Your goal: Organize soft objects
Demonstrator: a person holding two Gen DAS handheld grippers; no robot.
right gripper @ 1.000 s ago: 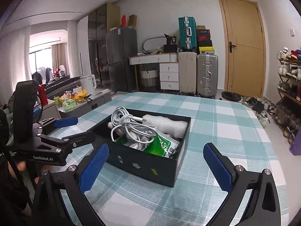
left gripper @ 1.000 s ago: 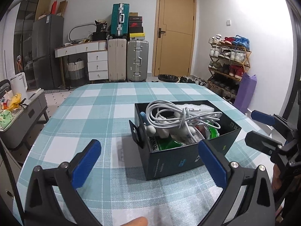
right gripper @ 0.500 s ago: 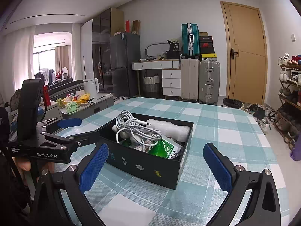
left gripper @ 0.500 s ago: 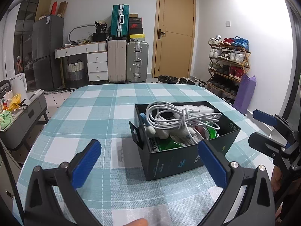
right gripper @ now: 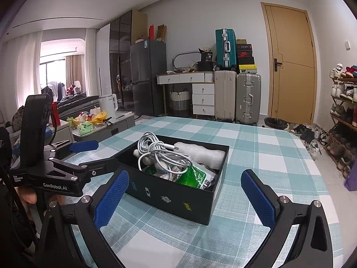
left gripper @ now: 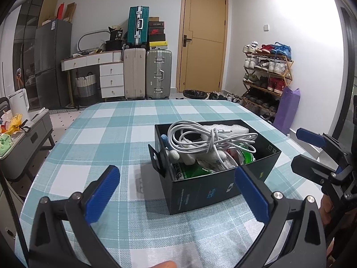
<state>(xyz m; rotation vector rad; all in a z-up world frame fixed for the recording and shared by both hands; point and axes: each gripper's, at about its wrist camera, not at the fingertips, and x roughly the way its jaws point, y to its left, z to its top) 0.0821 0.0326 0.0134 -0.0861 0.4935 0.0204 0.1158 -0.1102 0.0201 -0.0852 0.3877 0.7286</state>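
A black open box [left gripper: 212,192] stands on the checked tablecloth [left gripper: 100,138], packed with soft things. On top lies a coiled white cable [left gripper: 207,138]. Under it are a green packet [left gripper: 189,170], a white bubble-wrap roll [left gripper: 232,128] and a small white plush piece [left gripper: 173,154]. My left gripper [left gripper: 176,178] is open just short of the box's near corner, with nothing between its fingers. My right gripper [right gripper: 185,178] is open before the box [right gripper: 169,196] from the other side, also without anything in it. Each gripper shows in the other's view: right gripper [left gripper: 299,147], left gripper [right gripper: 104,153].
The table [right gripper: 267,156] stretches on behind the box. Beyond it are suitcases [left gripper: 147,73], a white drawer desk [left gripper: 107,76], a wooden door [left gripper: 203,44] and a shoe rack [left gripper: 265,76]. A low grey cabinet [left gripper: 24,143] with clutter stands to the left.
The right wrist view has tilted up a little, so the box sits lower in it. The left gripper has barely moved. Both stay open.
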